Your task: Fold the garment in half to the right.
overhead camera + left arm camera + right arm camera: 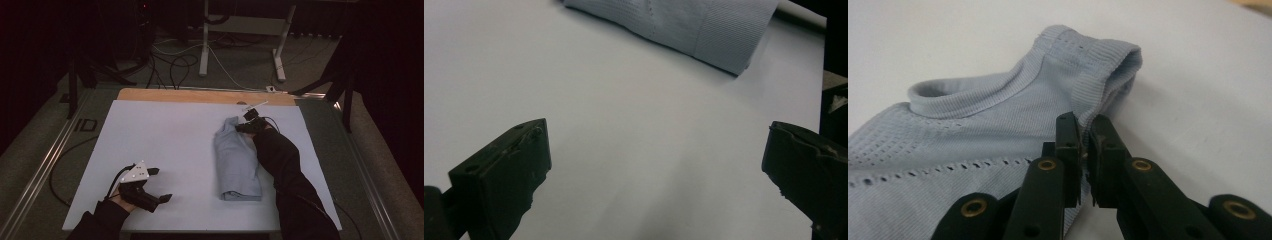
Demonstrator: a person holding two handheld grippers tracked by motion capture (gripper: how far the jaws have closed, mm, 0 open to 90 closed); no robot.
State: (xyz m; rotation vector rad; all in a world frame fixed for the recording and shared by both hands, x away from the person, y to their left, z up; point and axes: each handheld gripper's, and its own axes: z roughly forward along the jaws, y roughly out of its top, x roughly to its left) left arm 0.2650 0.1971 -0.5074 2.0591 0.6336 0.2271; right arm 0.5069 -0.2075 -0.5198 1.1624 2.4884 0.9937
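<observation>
Garment axis: the folded light-blue knit top [237, 160] is lying lengthwise, near to far.
Right gripper [1086, 142]: pinching its far ribbed edge.
Left gripper [159, 184]: resting released, well apart.

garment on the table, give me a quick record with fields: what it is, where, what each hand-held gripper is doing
item: light blue knit garment, folded into a long strip
surface: white board over a wooden table top
garment position: right half of the board, running from near edge toward far edge
right hand-held gripper: at the garment's far end, jaws closed on a ribbed edge
left hand-held gripper: near left corner of the board, jaws wide apart, holding nothing, apart from the garment
surroundings: dark room, cables on the floor beyond the table
</observation>
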